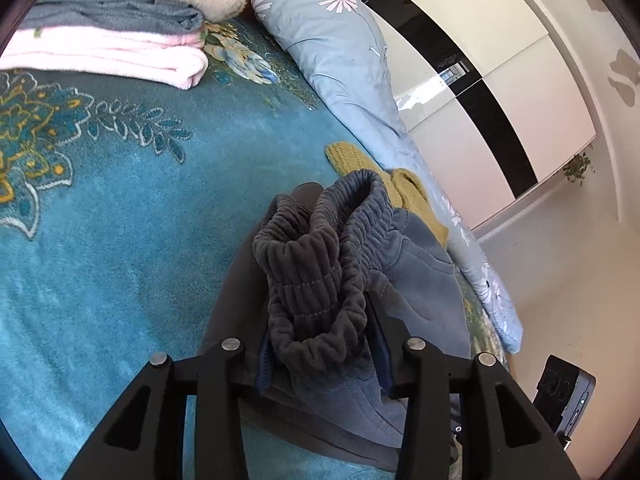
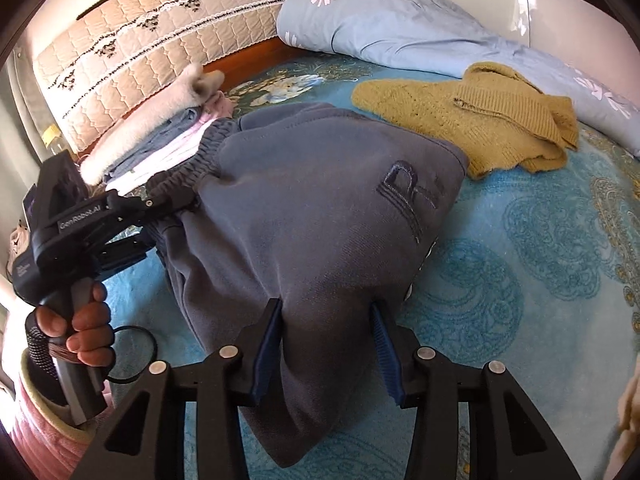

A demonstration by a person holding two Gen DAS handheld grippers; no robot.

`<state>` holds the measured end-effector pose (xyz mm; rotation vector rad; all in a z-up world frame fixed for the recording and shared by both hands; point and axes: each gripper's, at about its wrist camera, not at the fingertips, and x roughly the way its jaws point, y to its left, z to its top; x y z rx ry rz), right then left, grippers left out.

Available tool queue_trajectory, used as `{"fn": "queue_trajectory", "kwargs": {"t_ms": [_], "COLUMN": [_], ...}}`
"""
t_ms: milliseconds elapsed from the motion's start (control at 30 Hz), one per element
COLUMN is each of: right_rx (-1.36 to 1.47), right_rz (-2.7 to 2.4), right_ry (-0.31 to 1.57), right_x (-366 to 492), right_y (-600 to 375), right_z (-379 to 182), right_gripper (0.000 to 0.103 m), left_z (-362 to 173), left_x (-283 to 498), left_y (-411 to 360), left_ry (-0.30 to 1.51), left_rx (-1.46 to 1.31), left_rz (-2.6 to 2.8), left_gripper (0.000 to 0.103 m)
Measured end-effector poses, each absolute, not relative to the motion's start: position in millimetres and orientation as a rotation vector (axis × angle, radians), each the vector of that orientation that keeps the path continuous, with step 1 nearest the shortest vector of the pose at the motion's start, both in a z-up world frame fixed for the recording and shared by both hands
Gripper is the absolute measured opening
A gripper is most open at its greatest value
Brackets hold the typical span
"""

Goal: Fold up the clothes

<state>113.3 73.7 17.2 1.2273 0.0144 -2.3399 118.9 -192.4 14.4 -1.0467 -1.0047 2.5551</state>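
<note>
Currently: both grippers clamped on grey-blue sweatpants

Left gripper [image 1: 320, 344] holds the bunched elastic waistband [image 1: 316, 264], fingers pinched narrow on it. Right gripper [image 2: 326, 344] grips a fold of the sweatpants [image 2: 320, 208], fabric filling the gap between its fingers. Garment lies on the teal bedspread [image 2: 500, 280], beside a mustard knit sweater [image 2: 480, 116]. Folded stack [image 1: 108, 40] sits near the headboard [image 2: 160, 32].
</note>
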Motion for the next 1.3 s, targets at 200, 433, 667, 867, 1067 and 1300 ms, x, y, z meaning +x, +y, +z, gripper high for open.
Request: {"fn": "queue_trajectory", "kwargs": {"t_ms": [200, 433, 667, 867, 1067, 1300], "right_rx": [1.203, 1.041, 1.153, 1.207, 1.250, 1.332], "right_rz": [-2.341, -2.457, -2.393, -2.407, -2.424, -2.429], "right_ry": [-0.090, -0.122, -0.052, -0.009, 0.037, -0.012], "right_x": [113.0, 111.8, 98.9, 93.6, 86.2, 83.3], "right_y": [91.2, 105.1, 81.2, 76.2, 70.6, 69.3], "right_z": [38.5, 77.2, 51.6, 37.1, 26.2, 34.9], "right_gripper": [0.048, 0.040, 0.017, 0.017, 0.016, 0.016], "left_z": [40.1, 80.4, 52.6, 43.5, 39.7, 37.4], "left_x": [145.4, 139.1, 113.9, 103.5, 97.3, 98.1], "left_y": [-193.3, -163.5, -144.5, -158.7, -151.1, -155.5], "left_ry": [-0.843, -0.642, -0.517, -0.583, -0.516, -0.522], "left_rx": [-1.021, -0.923, -1.091, -1.097, -1.136, -1.109], "left_rz": [2.764, 2.674, 2.550, 2.443, 2.431, 2.401], "left_gripper": [0.058, 0.058, 0.058, 0.058, 0.058, 0.058]}}
